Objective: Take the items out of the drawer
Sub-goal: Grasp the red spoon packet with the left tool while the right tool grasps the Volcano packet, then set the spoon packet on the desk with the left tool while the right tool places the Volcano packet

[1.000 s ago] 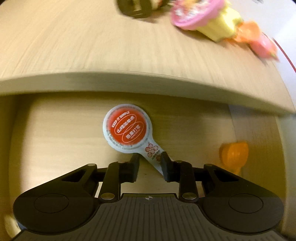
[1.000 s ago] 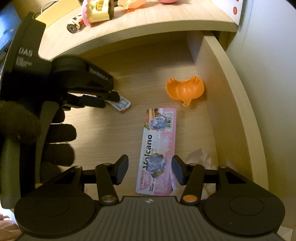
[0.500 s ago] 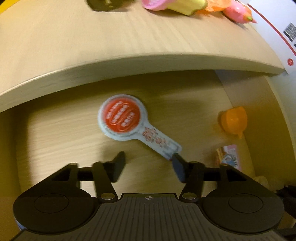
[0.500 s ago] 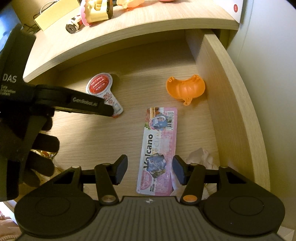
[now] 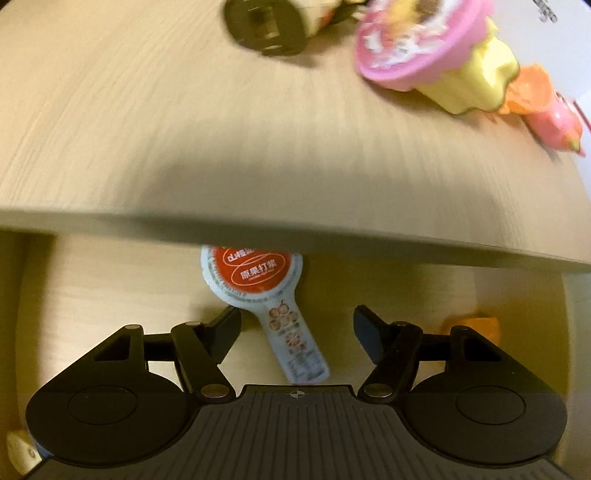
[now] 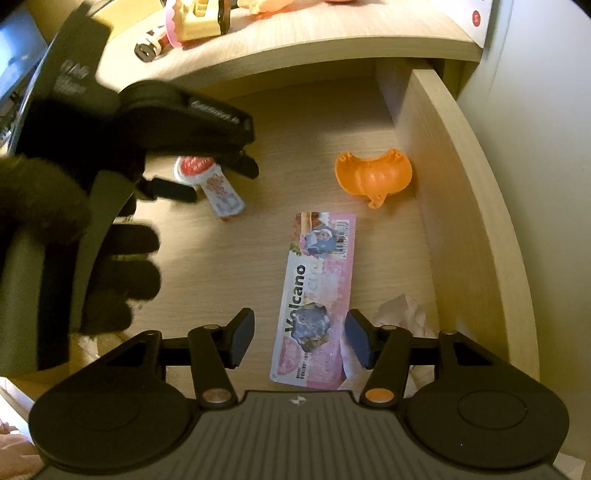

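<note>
A red-and-white paddle-shaped pouch (image 5: 280, 306) lies flat on the drawer floor, its round head partly hidden under the tabletop edge. My left gripper (image 5: 295, 328) is open wide, with the pouch's narrow tail between its fingers and touching neither pad. The right wrist view shows the same left gripper (image 6: 223, 182), held by a dark-gloved hand (image 6: 110, 258), low over the pouch (image 6: 218, 184). A pink "Volcano" packet (image 6: 317, 288) lies flat beneath my right gripper (image 6: 300, 334), which is open and straddles the packet's near end without pressing on it.
An orange plastic shell (image 6: 373, 175) sits by the drawer's right wall (image 6: 461, 221), and crumpled tissue (image 6: 399, 314) lies near the packet. On the tabletop (image 5: 184, 129) above the drawer stand a pink-and-yellow cupcake toy (image 5: 436, 48), a black round piece (image 5: 266, 26) and small toys.
My left gripper let go of the pouch's tail and opened wide, pulled back, then came forward over the tail again. The right gripper has stayed still over the pink packet.
</note>
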Demonstrator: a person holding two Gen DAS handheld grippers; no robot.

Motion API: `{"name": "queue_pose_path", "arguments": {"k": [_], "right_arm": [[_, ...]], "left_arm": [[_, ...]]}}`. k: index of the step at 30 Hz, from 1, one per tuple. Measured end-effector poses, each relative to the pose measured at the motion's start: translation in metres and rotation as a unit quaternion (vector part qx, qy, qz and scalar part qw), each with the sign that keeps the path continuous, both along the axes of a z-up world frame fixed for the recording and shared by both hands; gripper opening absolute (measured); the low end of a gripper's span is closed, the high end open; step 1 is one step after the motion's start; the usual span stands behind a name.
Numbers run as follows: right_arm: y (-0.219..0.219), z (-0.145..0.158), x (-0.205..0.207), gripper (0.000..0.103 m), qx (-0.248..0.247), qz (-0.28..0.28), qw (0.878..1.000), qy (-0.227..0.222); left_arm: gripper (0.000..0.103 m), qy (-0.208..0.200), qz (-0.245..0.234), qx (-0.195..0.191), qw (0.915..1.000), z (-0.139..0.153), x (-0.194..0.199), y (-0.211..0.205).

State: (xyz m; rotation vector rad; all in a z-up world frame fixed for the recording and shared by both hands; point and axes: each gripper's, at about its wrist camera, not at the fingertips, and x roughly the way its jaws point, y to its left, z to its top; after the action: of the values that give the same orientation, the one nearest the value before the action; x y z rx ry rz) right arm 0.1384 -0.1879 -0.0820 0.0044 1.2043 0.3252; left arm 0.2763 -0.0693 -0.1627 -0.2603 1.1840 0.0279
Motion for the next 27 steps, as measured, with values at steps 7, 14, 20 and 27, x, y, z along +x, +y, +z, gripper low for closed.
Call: {"name": "queue_pose_path", "arguments": {"k": [7, 14, 20, 27], "right_arm": [[0.002, 0.020, 0.006, 0.058, -0.045, -0.010, 0.997, -0.069], [0.019, -0.006, 0.043, 0.061, -0.056, -0.003, 0.998, 0.038], [0.041, -0.020, 0.052, 0.044, -0.086, 0.028, 0.994, 0.065], [0.046, 0.032, 0.017, 0.044, -0.020, 0.027, 0.999, 0.040]], "left_arm": [[0.026, -0.024, -0.105, 0.069, 0.9918, -0.001, -0.020, 0.010], [0.026, 0.019, -0.195, 0.024, 0.9804, 0.001, -0.060, 0.054], [0.026, 0.015, -0.227, -0.010, 0.9738, 0.019, -0.094, 0.075], [0.026, -0.033, -0.270, -0.042, 0.9614, 0.065, -0.123, 0.093]]}}
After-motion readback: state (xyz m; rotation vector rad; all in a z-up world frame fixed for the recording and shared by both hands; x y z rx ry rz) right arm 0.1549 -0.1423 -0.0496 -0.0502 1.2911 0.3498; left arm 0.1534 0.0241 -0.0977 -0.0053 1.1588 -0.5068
